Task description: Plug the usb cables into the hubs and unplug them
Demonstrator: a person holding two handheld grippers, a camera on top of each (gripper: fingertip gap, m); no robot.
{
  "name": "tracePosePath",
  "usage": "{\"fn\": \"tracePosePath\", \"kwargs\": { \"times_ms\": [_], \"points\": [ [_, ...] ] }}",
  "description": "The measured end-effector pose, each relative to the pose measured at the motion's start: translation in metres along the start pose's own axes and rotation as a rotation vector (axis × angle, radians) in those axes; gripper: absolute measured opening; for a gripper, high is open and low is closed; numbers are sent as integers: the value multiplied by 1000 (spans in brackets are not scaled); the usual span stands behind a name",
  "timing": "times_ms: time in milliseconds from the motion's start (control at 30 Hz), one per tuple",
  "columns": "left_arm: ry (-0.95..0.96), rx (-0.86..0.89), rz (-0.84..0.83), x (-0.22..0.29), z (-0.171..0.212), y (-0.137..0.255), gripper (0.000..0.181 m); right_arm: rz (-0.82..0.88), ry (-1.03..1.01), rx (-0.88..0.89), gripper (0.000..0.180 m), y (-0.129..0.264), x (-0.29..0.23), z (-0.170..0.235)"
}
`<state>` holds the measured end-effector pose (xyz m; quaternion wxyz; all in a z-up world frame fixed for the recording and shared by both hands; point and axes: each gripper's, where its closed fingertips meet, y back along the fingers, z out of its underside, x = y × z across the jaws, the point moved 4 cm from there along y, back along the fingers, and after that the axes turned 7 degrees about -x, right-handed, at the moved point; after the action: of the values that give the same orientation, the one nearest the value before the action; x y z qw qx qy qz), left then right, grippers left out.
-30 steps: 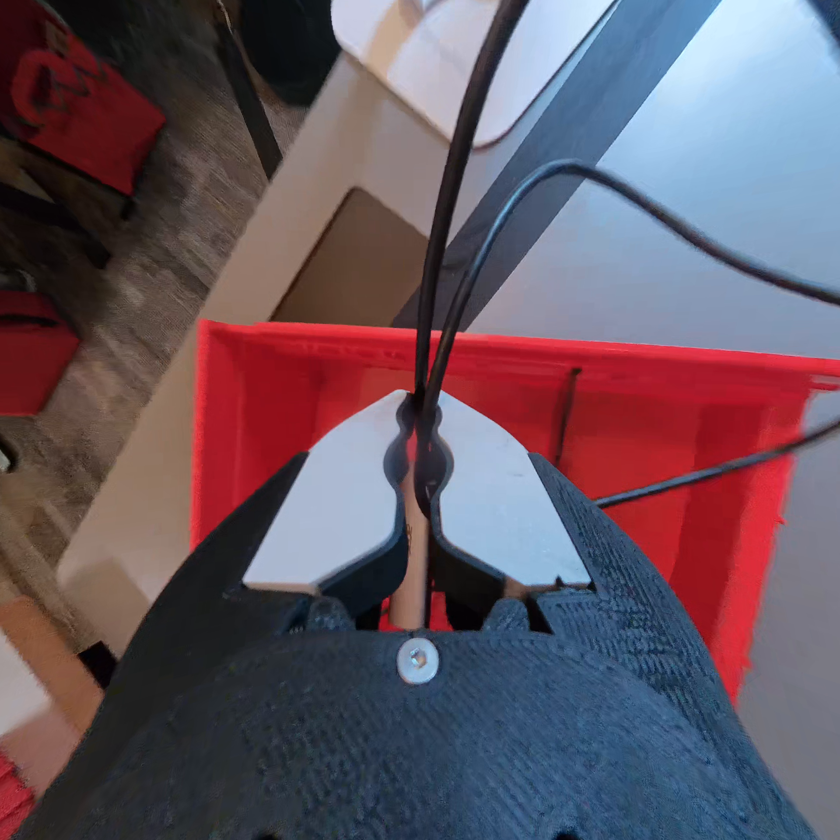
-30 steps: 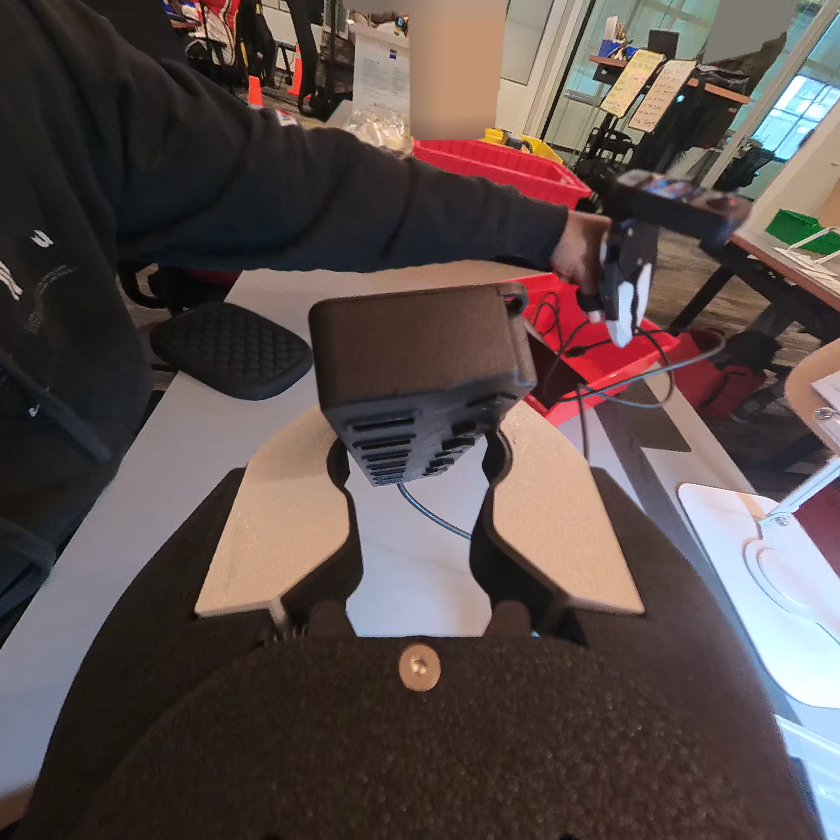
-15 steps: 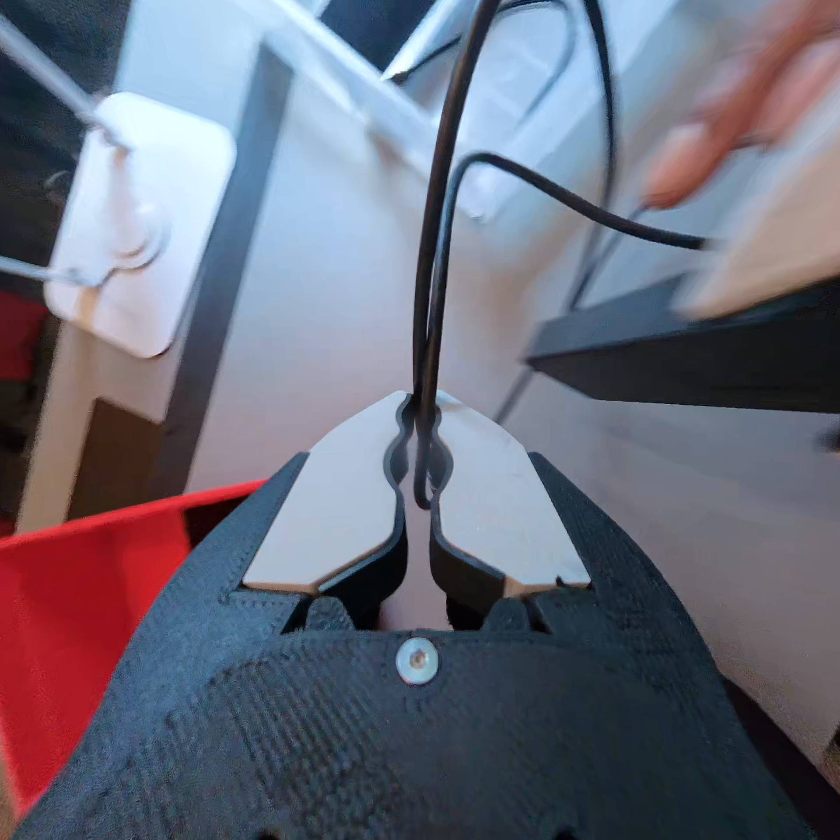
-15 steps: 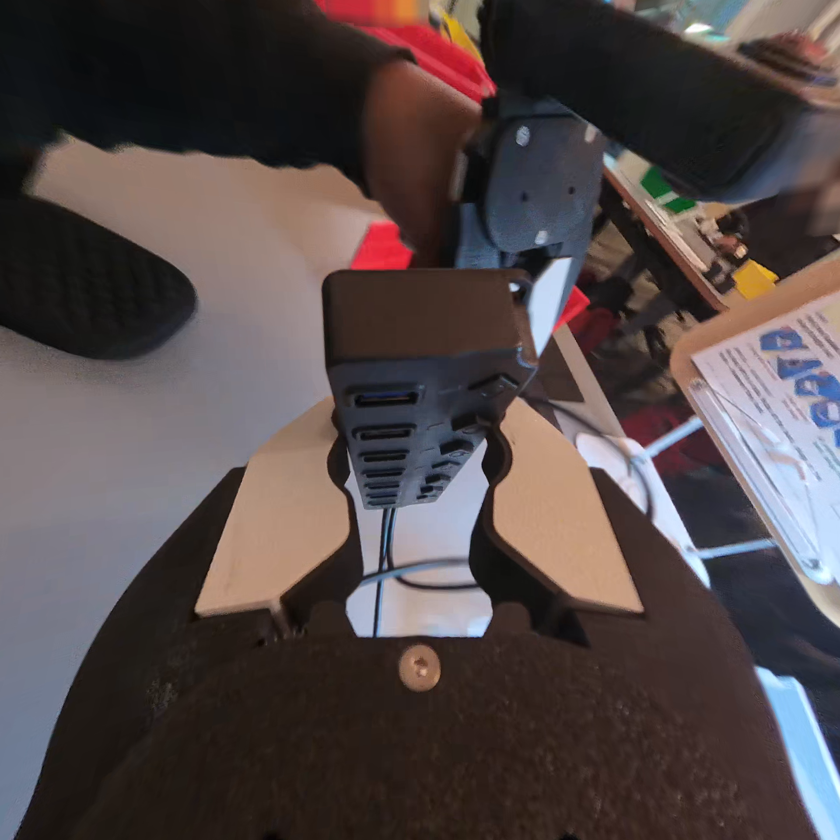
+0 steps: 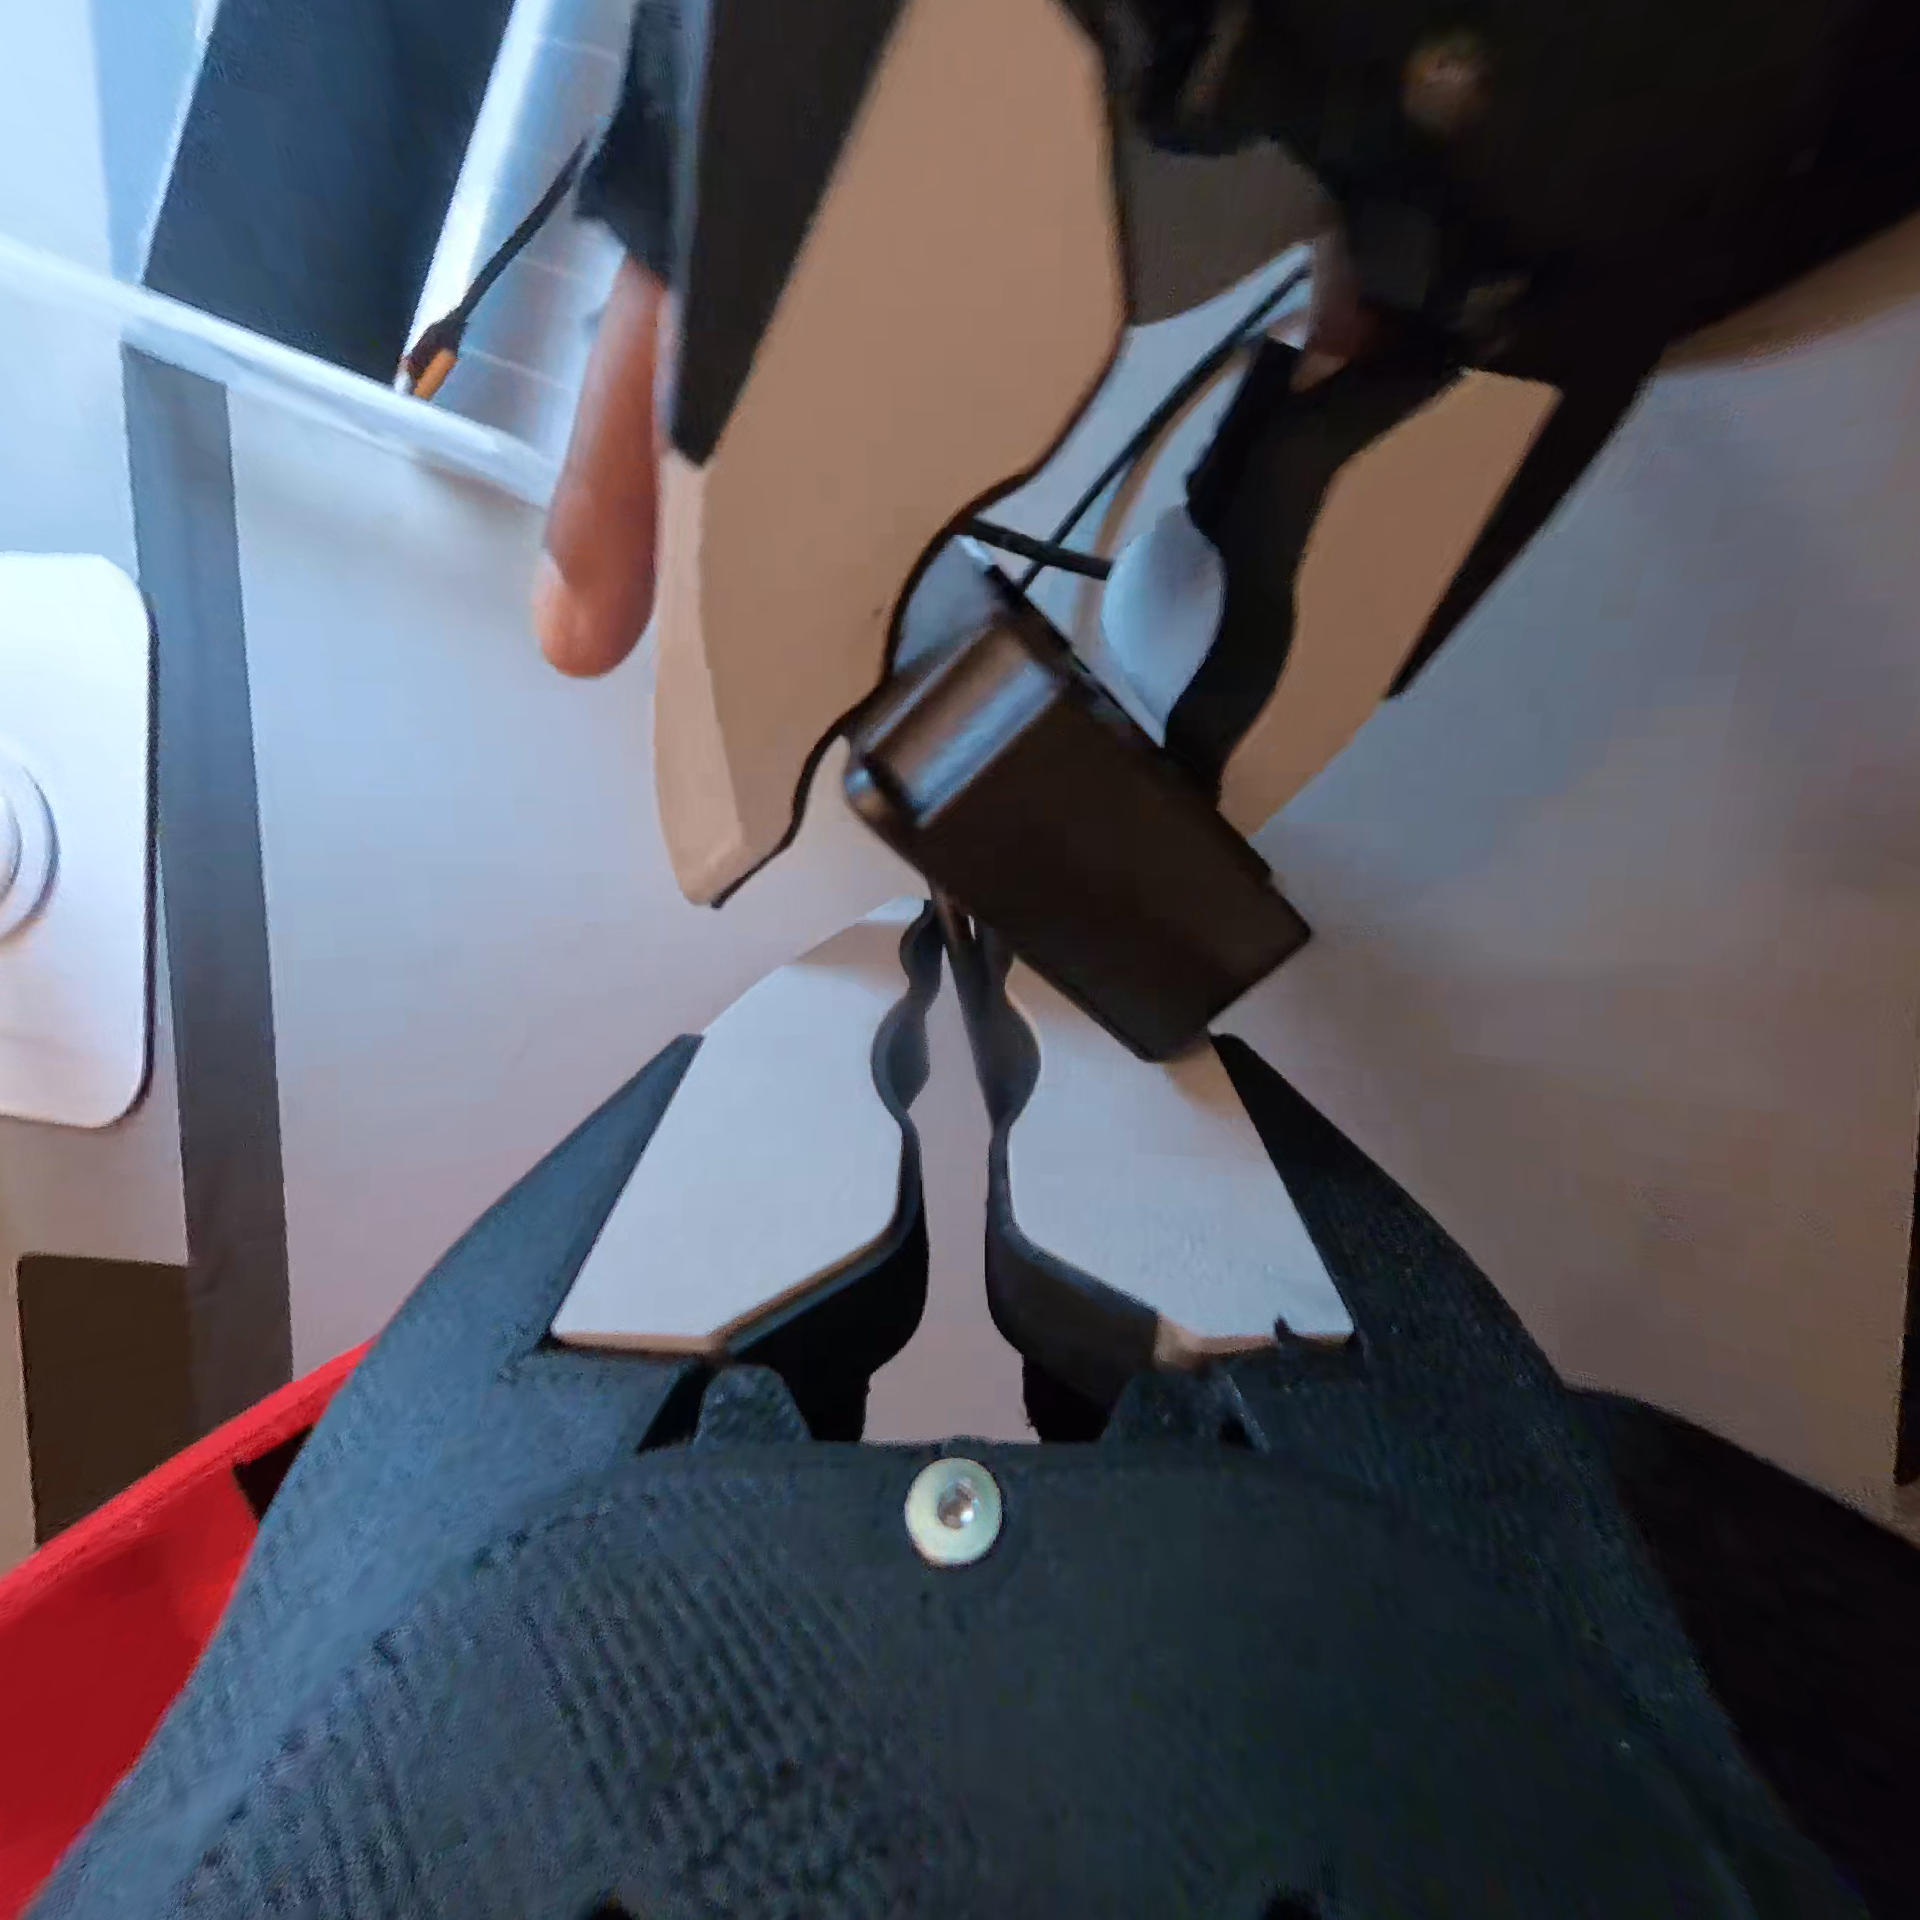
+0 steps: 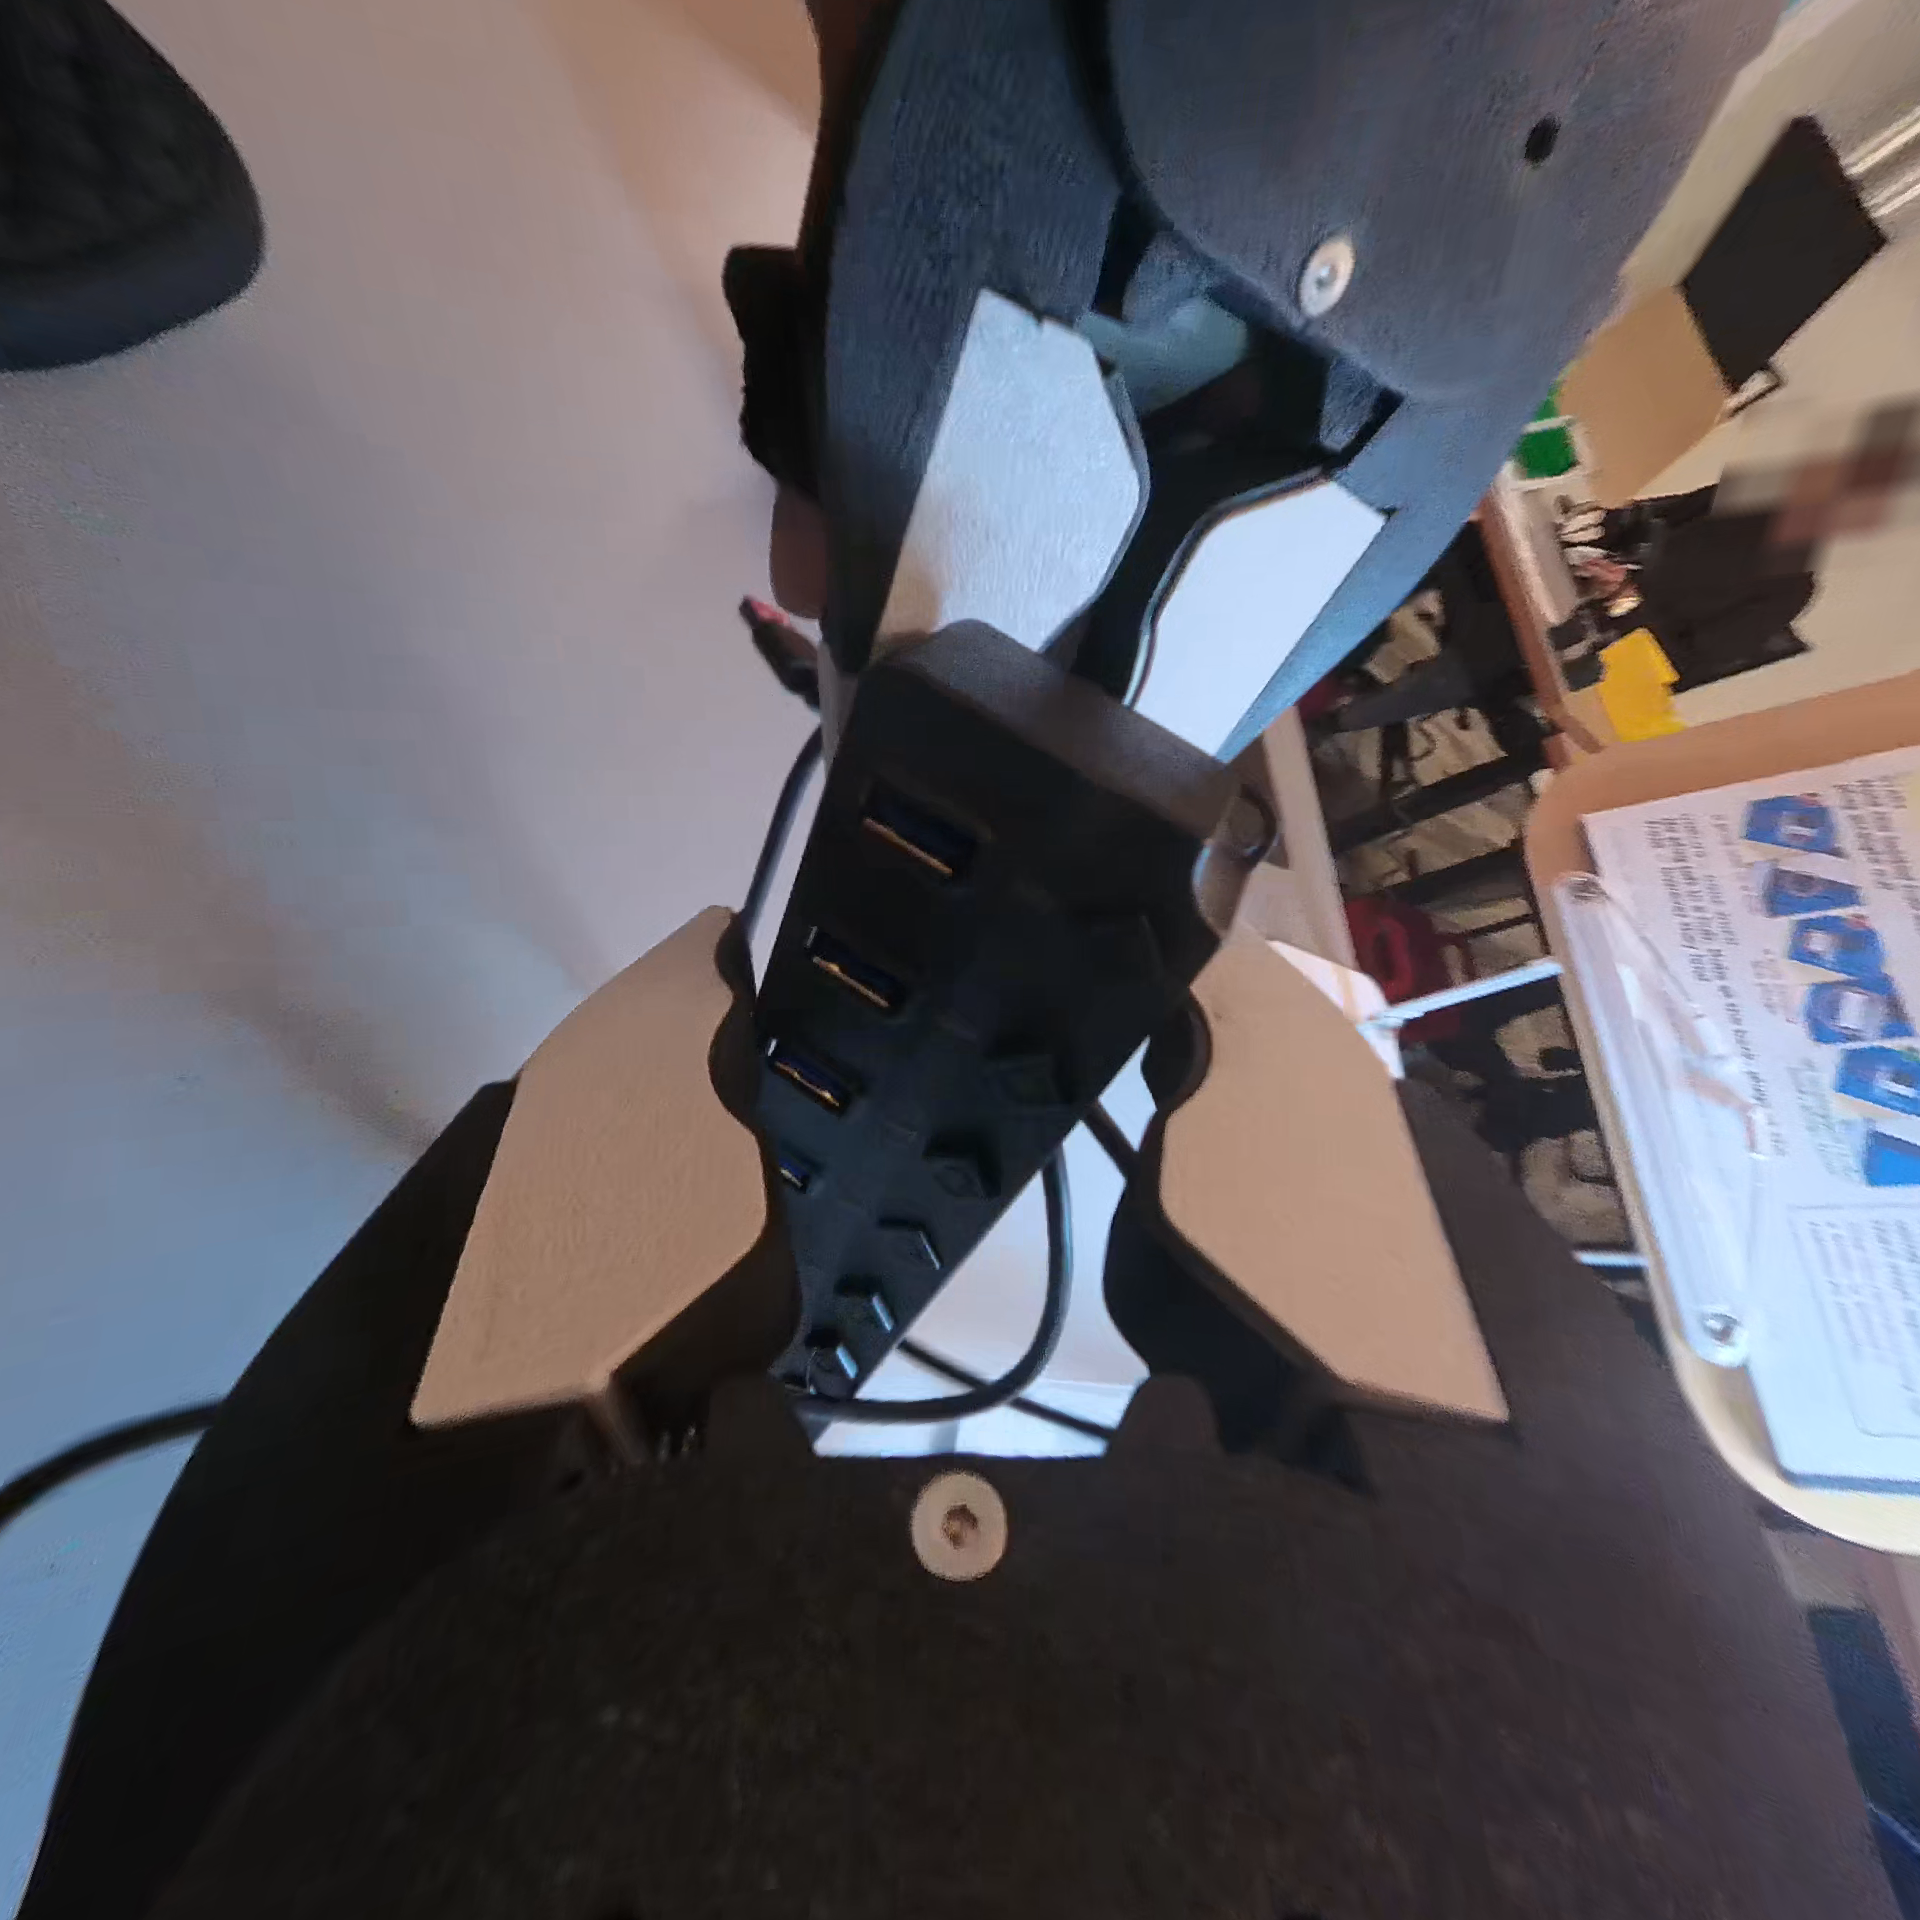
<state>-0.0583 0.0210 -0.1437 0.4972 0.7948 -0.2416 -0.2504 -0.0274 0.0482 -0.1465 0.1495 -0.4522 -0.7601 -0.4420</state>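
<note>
My right gripper (image 6: 966, 935) is shut on a black USB hub (image 6: 987, 935). The hub sits tilted across the jaws and touches both fingers, with its row of ports facing up. The hub's own cable (image 6: 1049, 1299) hangs in a loop under it. My left gripper (image 5: 951, 935) is shut on a thin black cable (image 5: 977, 1029), with its fingertips right against the hub (image 5: 1081, 862). The cable's plug is hidden. In the right wrist view the left gripper (image 6: 1132, 623) comes down from above behind the hub's far end. The right gripper (image 5: 987, 831) fills the top of the left wrist view.
A red bin (image 5: 125, 1610) lies at the lower left, below the left gripper. A white base plate (image 5: 62, 831) sits on the white table (image 5: 416, 831) beside a dark strip (image 5: 208, 727). A person's finger (image 5: 592, 499) shows by the right gripper. A printed sheet in a clear holder (image 6: 1766, 1091) stands at the right. Less than 4 cm separates the two grippers' tips.
My left gripper swung with its cable from above the red bin over to the hub. The right jaws widened and the hub tipped askew between them.
</note>
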Motion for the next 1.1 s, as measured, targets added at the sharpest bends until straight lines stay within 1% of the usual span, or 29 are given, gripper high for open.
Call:
{"fn": "tracePosePath", "kwargs": {
  "times_ms": [100,167,267,367,467,533,600,667,767,833,933,1000,1100],
  "points": [
    [-74,-9,7,12,0,-3,6,-138,-8,-42,72,-1,-14,6],
    [-145,-32,-21,18,1,-5,7,-195,10,-90,71,-1,-22,9],
    [-194,-31,-26,26,-1,-6,9,-224,70,-151,70,3,-29,11],
    [-165,34,-3,27,-2,-1,10,-218,110,-156,68,7,-31,11],
    [-106,175,20,25,-2,14,13,-198,103,-120,67,13,-26,7],
    [-50,324,49,25,-1,31,14,-185,90,-87,67,19,-21,4],
    [3,475,50,24,3,49,12,-197,55,-41,66,24,-17,3],
    [53,576,35,22,12,62,18,-211,10,2,66,29,-13,2],
    [151,704,24,17,33,74,18,-201,-71,55,65,37,-1,4],
    [244,752,-1,9,49,70,16,-177,-103,86,65,42,7,6],
    [359,760,17,4,70,45,16,-99,-149,128,66,54,27,6],
    [402,718,63,8,79,22,16,-28,-165,121,66,64,43,8],
    [424,626,71,13,91,-12,16,119,-183,126,66,83,82,10]
  ]
}}
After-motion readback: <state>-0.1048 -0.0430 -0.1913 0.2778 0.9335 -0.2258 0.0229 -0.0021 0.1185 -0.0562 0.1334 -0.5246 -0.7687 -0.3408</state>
